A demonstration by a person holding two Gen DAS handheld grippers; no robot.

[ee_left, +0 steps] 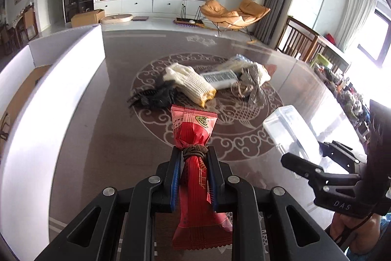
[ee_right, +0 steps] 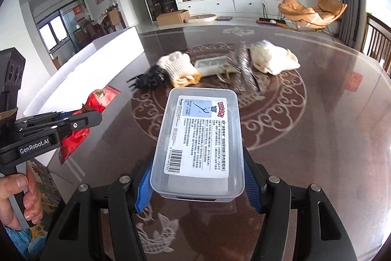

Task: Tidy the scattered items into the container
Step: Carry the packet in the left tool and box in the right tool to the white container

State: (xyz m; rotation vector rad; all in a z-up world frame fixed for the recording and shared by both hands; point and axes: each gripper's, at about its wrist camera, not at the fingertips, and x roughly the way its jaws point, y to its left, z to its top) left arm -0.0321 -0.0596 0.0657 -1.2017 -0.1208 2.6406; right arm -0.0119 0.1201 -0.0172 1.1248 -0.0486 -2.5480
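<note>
Left wrist view: the left gripper (ee_left: 194,171) squeezes a red snack pack (ee_left: 194,138), light and crinkly, at its tied middle, near the white container (ee_left: 61,70). The right gripper (ee_right: 198,184) hugs a clear plastic box (ee_right: 199,138), stiff and slippery, by its sides.

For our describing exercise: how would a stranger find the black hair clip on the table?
Start at the round pattern in the middle of the dark table. A small pile lies there; the hair clip sits at its left end, against a white knitted glove. It alone is black, with spidery teeth.
</note>
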